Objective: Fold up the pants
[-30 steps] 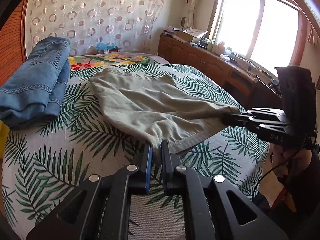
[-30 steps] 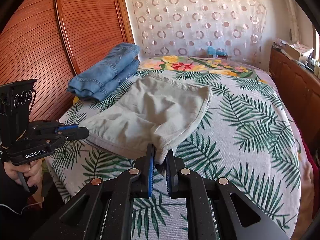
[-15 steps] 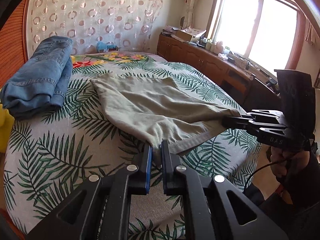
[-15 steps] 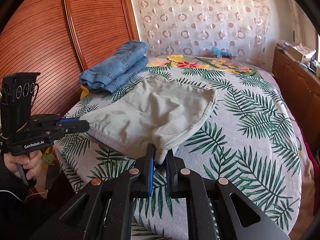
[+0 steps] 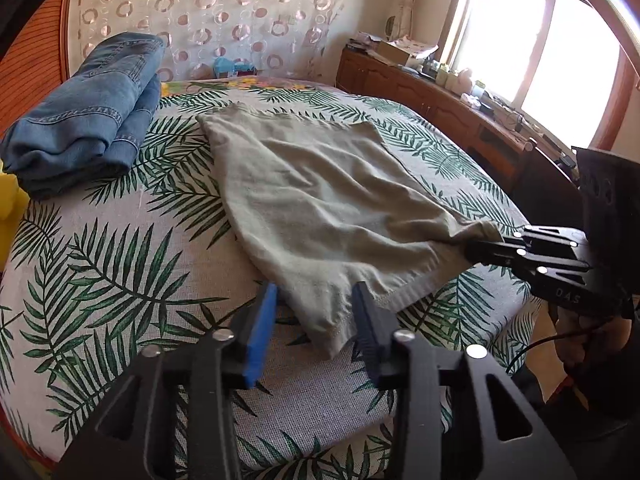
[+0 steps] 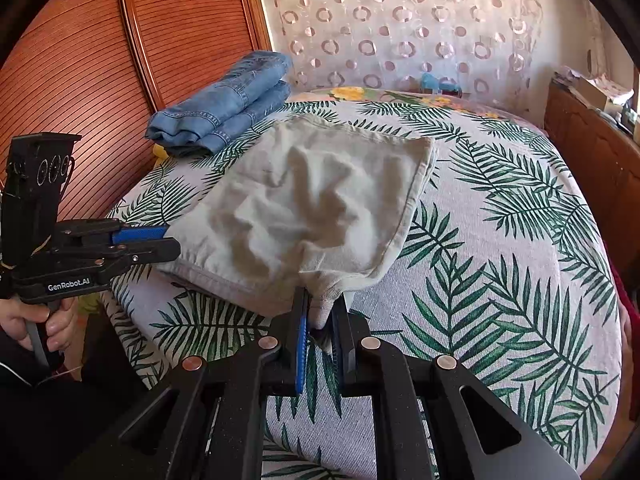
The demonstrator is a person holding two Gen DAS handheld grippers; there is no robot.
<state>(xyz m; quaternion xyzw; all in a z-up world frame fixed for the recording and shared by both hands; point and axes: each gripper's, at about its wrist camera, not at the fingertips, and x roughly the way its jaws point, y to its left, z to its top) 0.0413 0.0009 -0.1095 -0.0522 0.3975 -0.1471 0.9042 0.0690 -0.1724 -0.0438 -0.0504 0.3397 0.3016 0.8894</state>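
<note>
Left gripper (image 5: 314, 320) spread wide, one finger on each side of the near corner of the pants (image 5: 320, 208), not pinching the cloth. Right gripper (image 6: 322, 316) pressed together, pinching another near corner of the pants (image 6: 312, 208) between the blue pad and the black finger. Pale green pants lying folded and wrinkly on the bed (image 5: 120, 240), on a sheet with green leaf prints, stretching away from both grippers toward the far wall. One corner bunched up and pulled tight where the right gripper (image 5: 492, 250) bites it near the bed edge. Left gripper (image 6: 156, 242) seen from the other side at the pants' edge, fingers a little apart, held by a hand (image 6: 44, 320). Folded blue jeans (image 5: 84, 116) sitting further back on the bed, just beside the pants, close to the brown ribbed wooden panel (image 6: 100, 80). Something yellow (image 5: 10, 208) peeking out beside the jeans. Curtain with rings (image 6: 400, 28) at the back. Long wooden cabinet (image 5: 440, 108) with small things on top under a bright window (image 5: 540, 48).
</note>
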